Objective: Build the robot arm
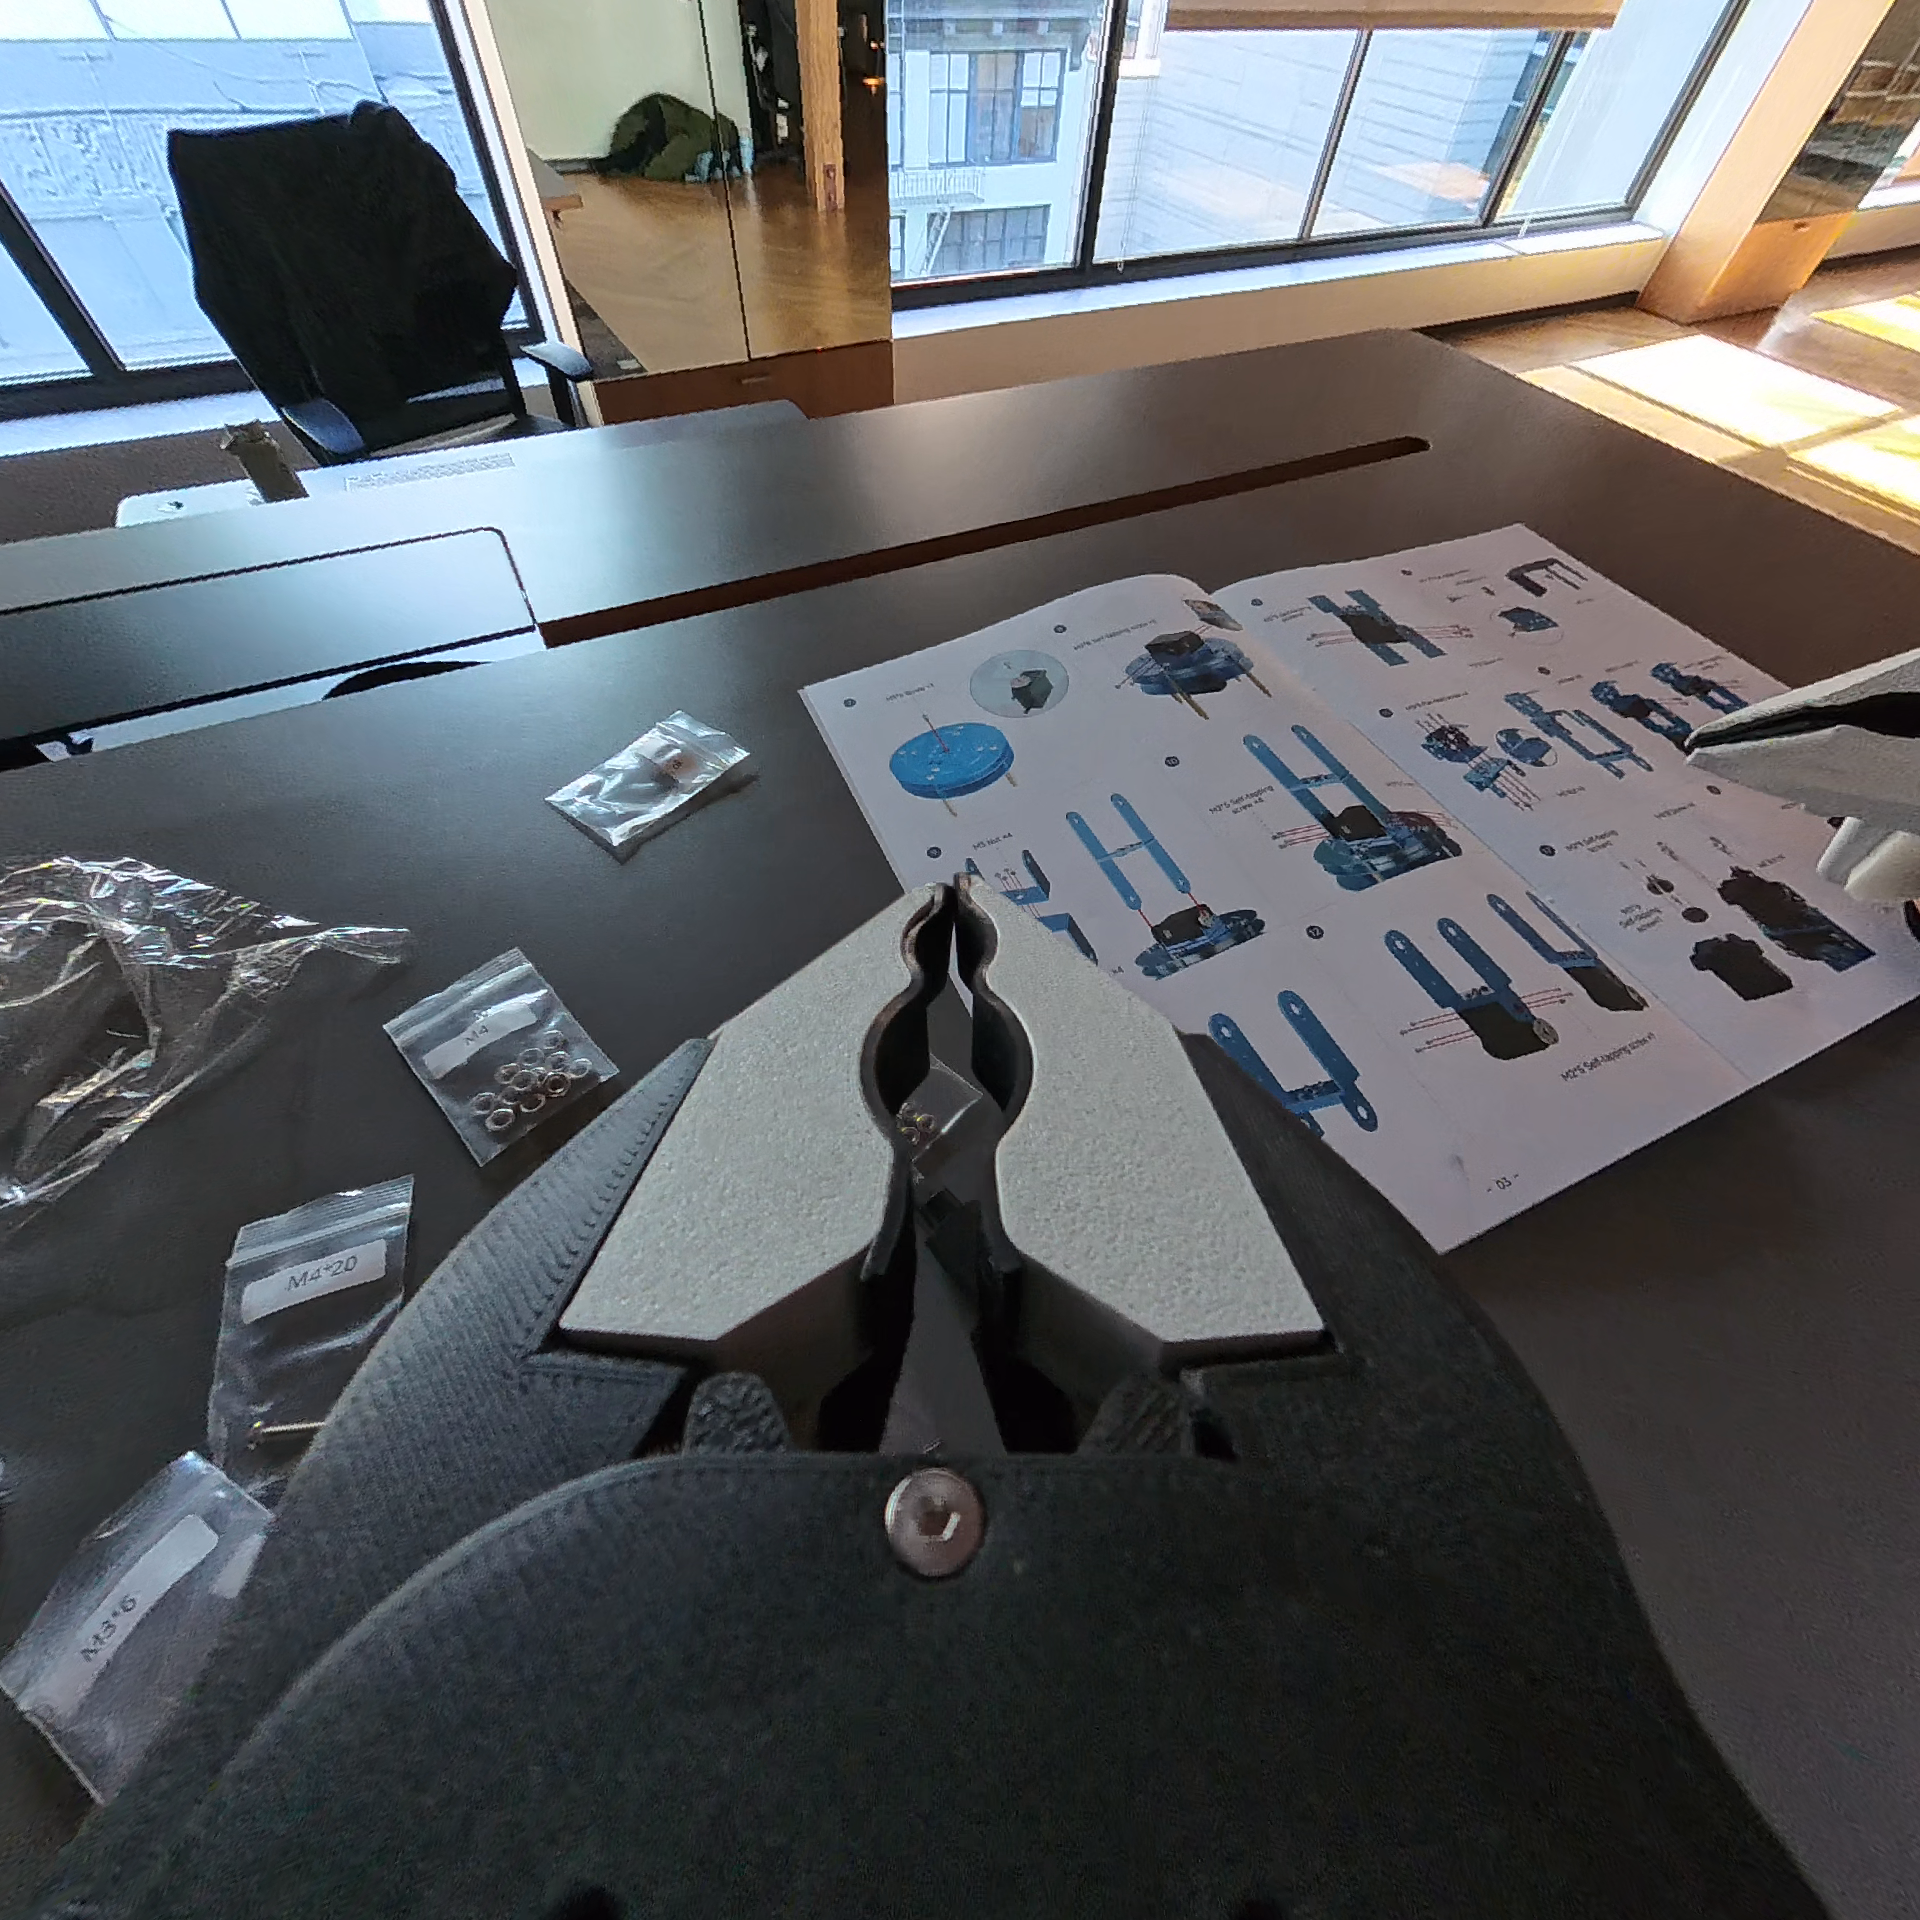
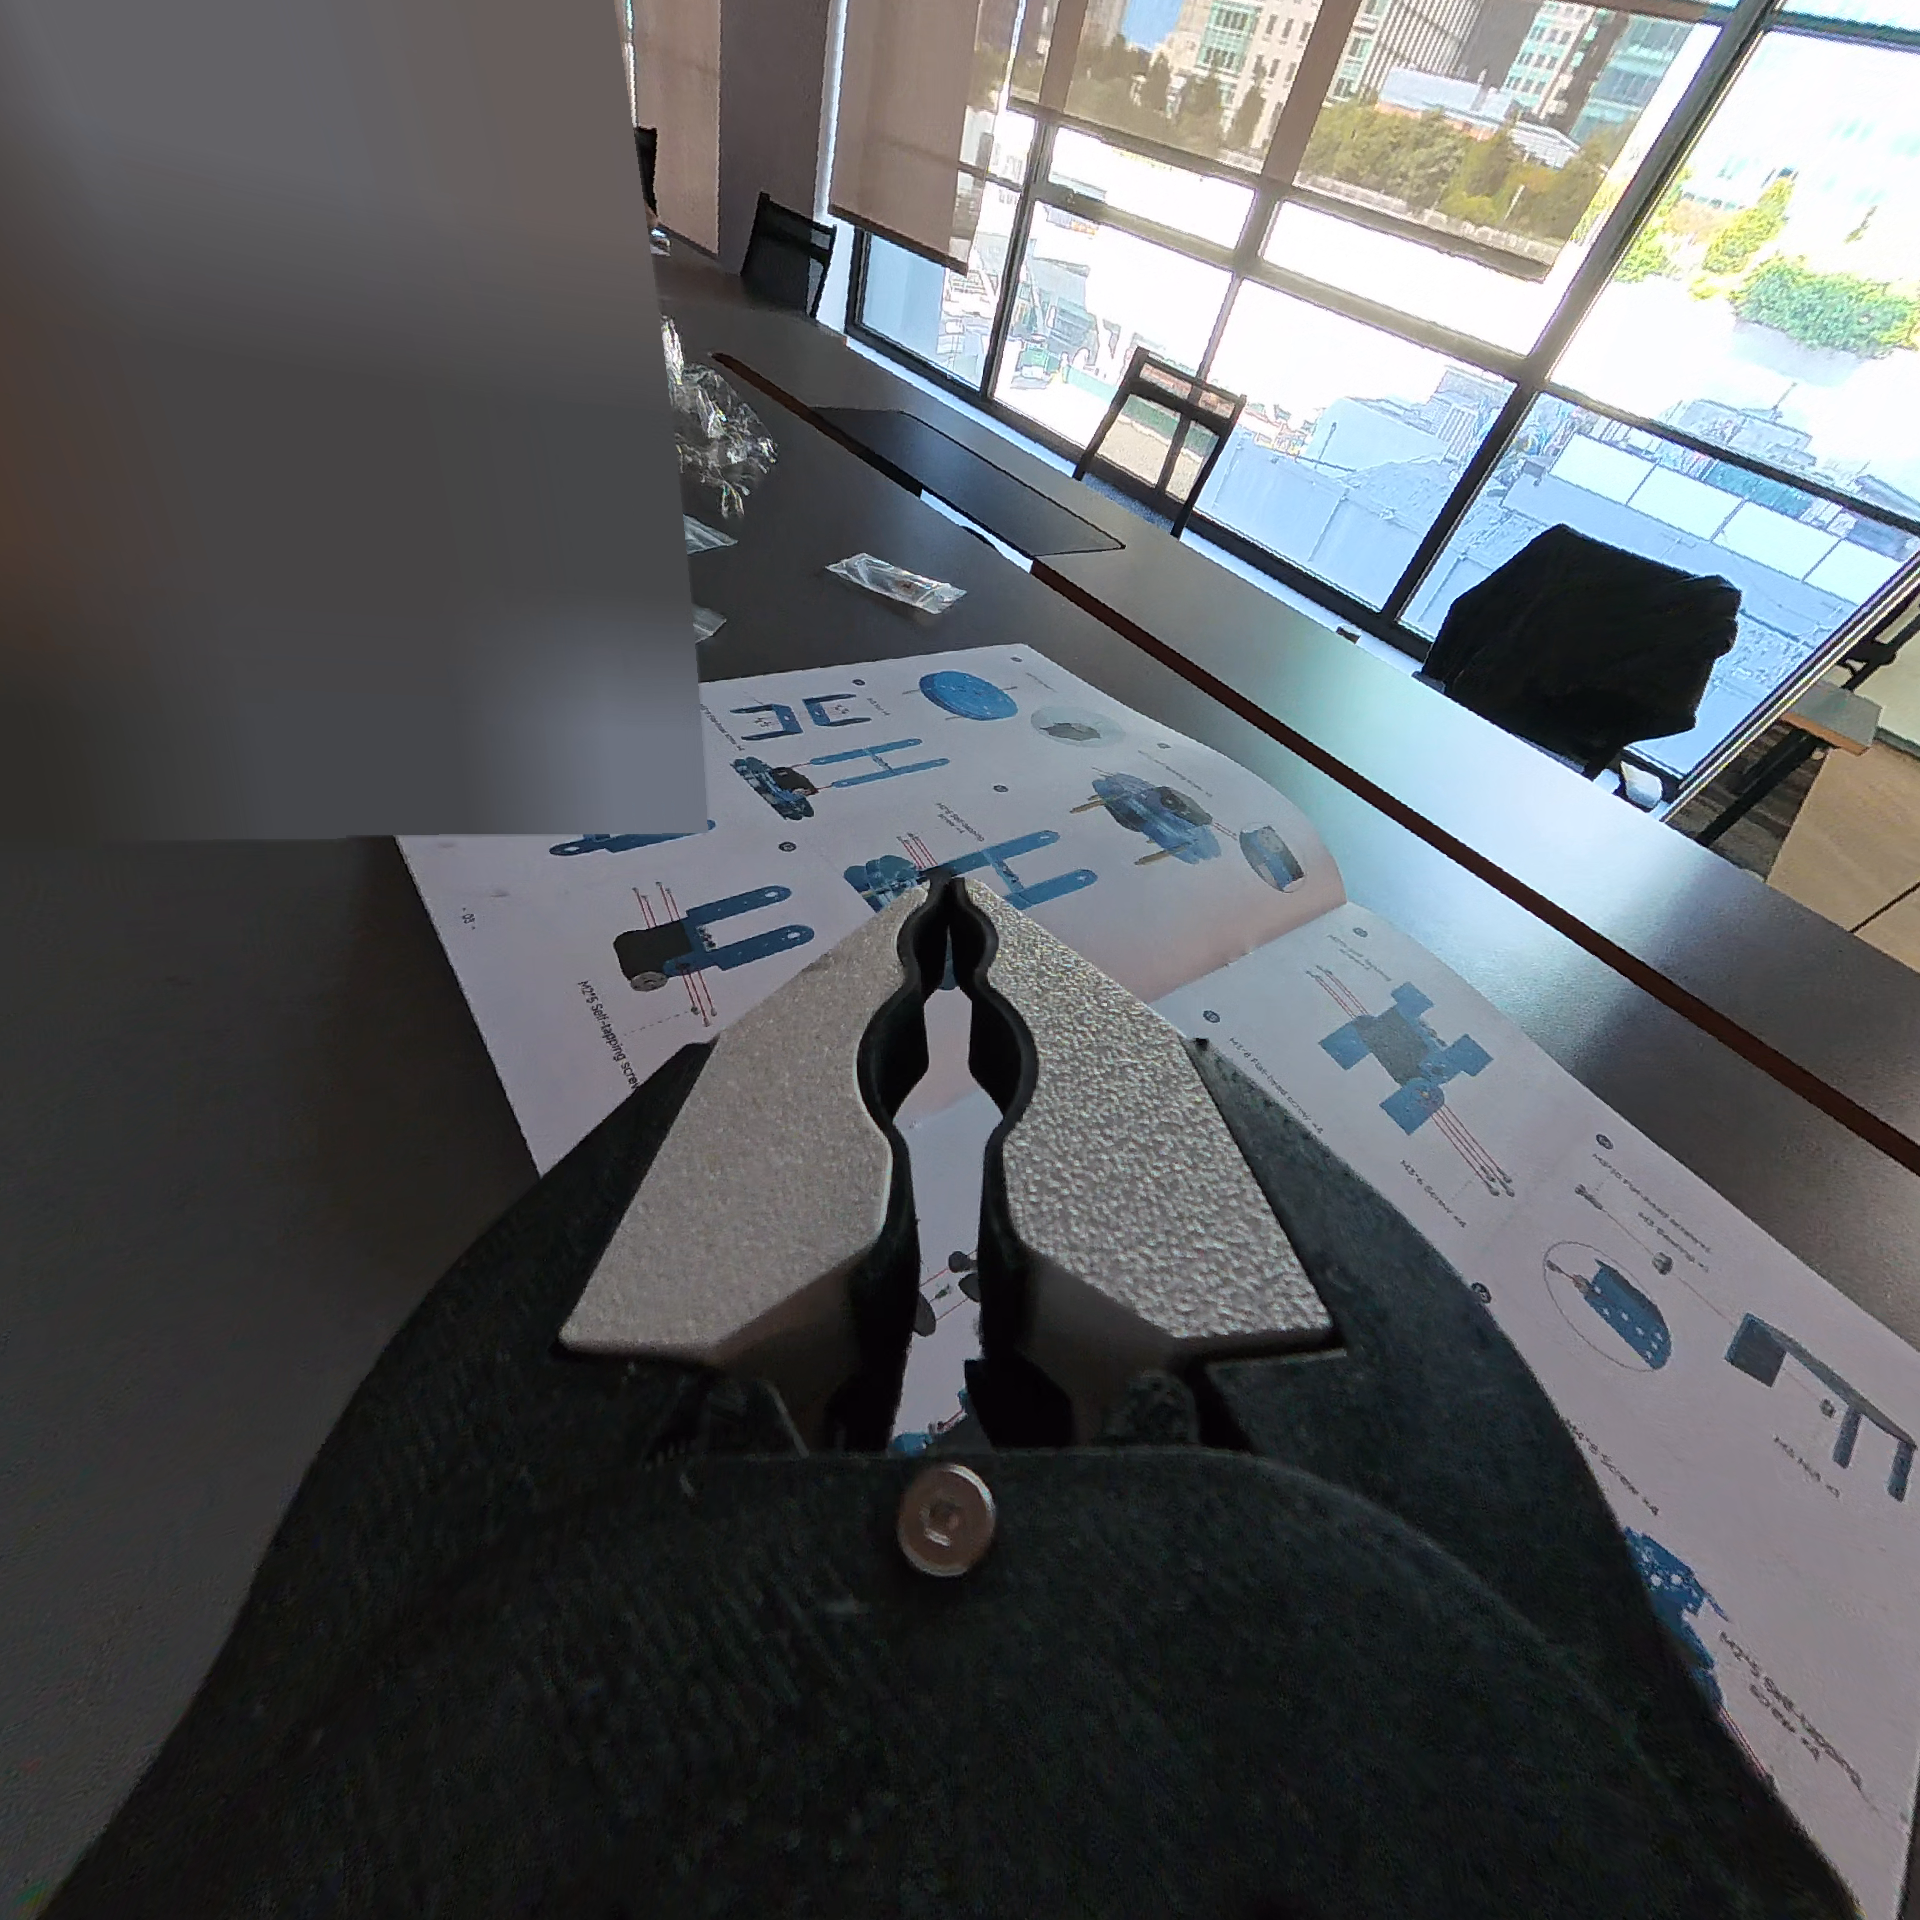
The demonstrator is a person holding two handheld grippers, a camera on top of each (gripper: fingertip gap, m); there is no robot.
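The left tool [image 1: 954, 885] hangs just above the dark tabletop [image 1: 727, 914] with its grey fingers [image 1: 790, 1122] pinched together at the tips and nothing clamped between those tips; through the rounded gap farther back a small clear bag of metal hardware [image 1: 928, 1127] shows, lying below, and whether it touches the tool cannot be told. The right tool [image 2: 951, 885] is likewise closed at the tips, empty, and hovers over an open instruction booklet [image 2: 1299, 1039] whose white pages carry blue and black assembly drawings; in the left wrist view the same tool [image 1: 1704, 740] enters from the right edge above the booklet's far page. Left of the booklet, small zip bags lie apart on the tabletop: 1 holding silvery nuts [image 1: 499, 1055], 1 holding a long screw [image 1: 307, 1320], 1 with a white label at the lower left edge [image 1: 114, 1600], and 1 farther off holding a small dark part [image 1: 649, 779]. A crumpled sheet of clear plastic wrap [image 1: 135, 997] sits at the far left. The tabletop has a long narrow slot [image 1: 987, 530] along its middle. Beyond it stand a black chair draped with dark cloth [image 1: 343, 281], large windows [image 1: 1351, 135] and a wooden floor [image 1: 717, 260].
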